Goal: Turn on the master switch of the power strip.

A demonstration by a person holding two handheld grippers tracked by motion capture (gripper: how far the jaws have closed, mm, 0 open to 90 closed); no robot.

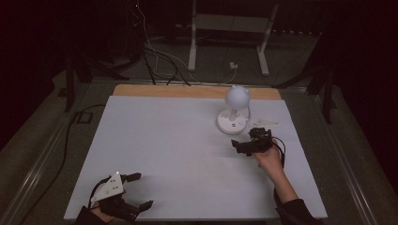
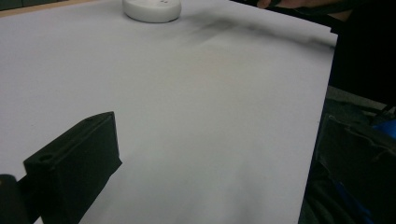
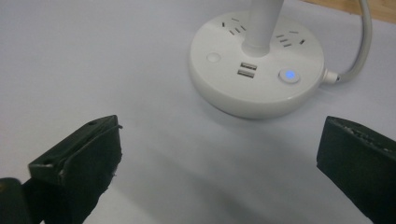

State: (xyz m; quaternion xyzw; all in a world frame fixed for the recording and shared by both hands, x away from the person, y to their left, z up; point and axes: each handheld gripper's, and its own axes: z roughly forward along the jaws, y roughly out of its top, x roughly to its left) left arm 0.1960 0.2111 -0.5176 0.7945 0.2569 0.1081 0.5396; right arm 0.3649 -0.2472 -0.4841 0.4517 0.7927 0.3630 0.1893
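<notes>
At the lower left of the high view I keep my left gripper (image 1: 133,191) parked, jaws spread on nothing, clear of the work. At centre right my right gripper (image 1: 241,145), wide open and empty, faces the lamp base (image 3: 257,70) to reach its buttons; the lamp's head is cut off in its view.

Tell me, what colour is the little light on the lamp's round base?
Blue, on the white base; clearest in the right gripper view.
</notes>
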